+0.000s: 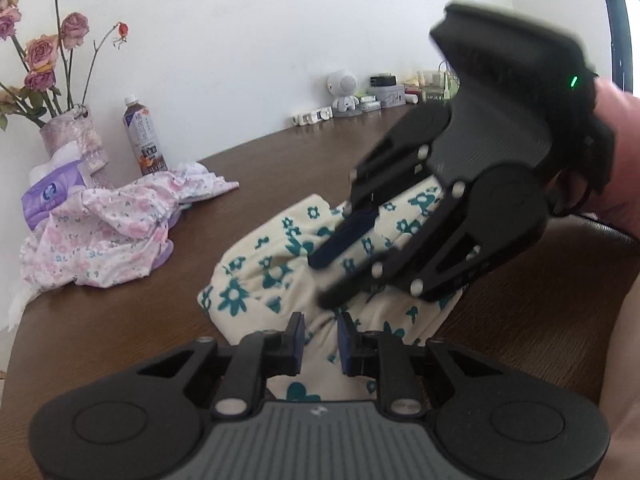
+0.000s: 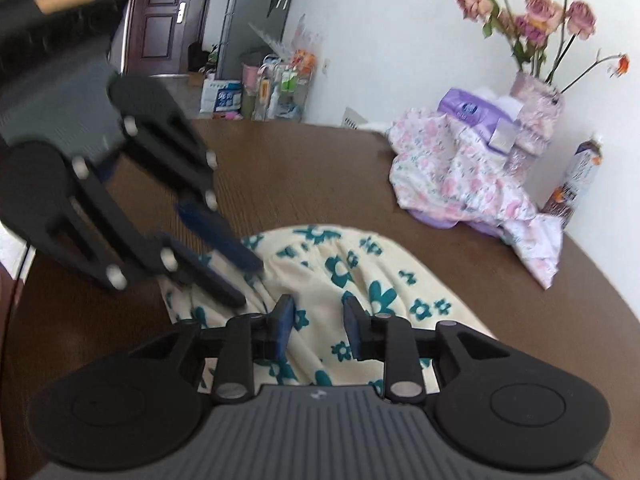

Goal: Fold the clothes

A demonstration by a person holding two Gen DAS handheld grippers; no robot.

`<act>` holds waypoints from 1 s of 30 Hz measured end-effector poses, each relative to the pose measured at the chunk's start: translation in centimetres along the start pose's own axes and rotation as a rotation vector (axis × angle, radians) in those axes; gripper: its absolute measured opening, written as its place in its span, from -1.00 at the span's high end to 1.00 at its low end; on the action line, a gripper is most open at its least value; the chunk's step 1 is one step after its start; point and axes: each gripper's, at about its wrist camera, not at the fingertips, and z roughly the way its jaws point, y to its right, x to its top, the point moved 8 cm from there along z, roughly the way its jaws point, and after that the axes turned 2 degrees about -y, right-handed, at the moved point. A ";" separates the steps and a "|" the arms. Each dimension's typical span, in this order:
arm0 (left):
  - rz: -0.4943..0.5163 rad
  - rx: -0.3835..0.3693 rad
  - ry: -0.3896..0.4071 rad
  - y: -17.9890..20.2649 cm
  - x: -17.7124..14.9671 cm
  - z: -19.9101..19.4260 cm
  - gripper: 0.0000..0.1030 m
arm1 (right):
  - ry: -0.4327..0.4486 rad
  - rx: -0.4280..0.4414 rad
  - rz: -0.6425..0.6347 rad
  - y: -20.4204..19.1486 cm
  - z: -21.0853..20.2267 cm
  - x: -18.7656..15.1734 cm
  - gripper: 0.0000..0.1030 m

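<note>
A pink floral garment (image 1: 100, 224) lies bunched at the desk's (image 1: 132, 320) left, by the vase (image 1: 76, 136). The cream, teal-flowered cloth (image 1: 256, 280) lies mid-desk under both claws: left claw (image 1: 320, 340) and right claw (image 2: 316, 326), both spread apart, gripping nothing.

Left claw (image 1: 320, 334) and right claw (image 2: 318, 316) both agape, angled downward, tips close together

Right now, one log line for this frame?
step: fold | item: cream teal-flowered cloth on brown table | left tongs: open over cloth | right tongs: open over cloth
</note>
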 end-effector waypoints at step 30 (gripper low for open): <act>0.111 -0.049 0.021 -1.3 2.8 2.8 0.75 | -0.029 0.052 0.027 1.6 0.3 -1.3 0.69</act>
